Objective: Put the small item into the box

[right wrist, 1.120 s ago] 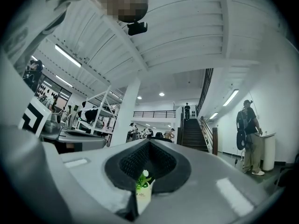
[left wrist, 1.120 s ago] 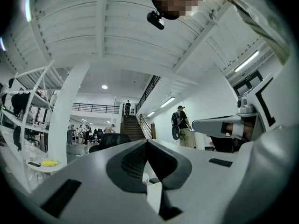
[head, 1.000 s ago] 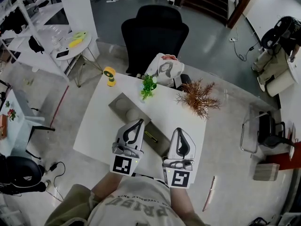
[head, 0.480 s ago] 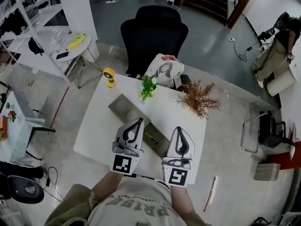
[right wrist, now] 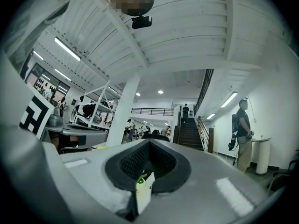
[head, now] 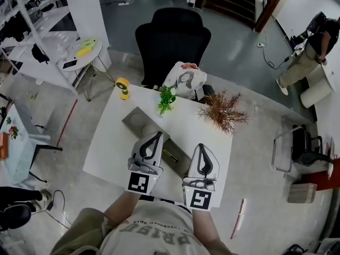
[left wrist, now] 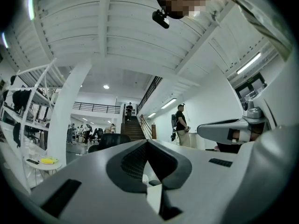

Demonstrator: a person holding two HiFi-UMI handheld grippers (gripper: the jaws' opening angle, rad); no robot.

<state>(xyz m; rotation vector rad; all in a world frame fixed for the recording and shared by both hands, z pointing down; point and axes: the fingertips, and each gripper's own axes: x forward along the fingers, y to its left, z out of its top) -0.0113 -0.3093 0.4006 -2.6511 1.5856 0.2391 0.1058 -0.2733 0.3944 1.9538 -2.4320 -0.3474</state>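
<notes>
The small item (head: 170,155), a slim dark piece with a yellowish edge, lies on the near end of the long grey box (head: 139,122), which runs slantwise across the white tabletop (head: 106,142). Whether it sits inside the box or on a lid I cannot tell. It lies in the gap between the two tongs and neither touches it. The left tongs (head: 157,136) hang just to its left with their tips over the box, and the right tongs (head: 203,147) hang just to its right over bare tabletop. Both tongs are clenched tip to tip with nothing between them, as each gripper view shows. Beyond the box stand a small green plant (head: 167,99) and a dry brown bush (head: 223,111), and a yellow object (head: 123,86) sits at the far left corner. Behind the tabletop stands a black office chair (head: 172,39) with a pale printed garment (head: 185,81) on its seat.
</notes>
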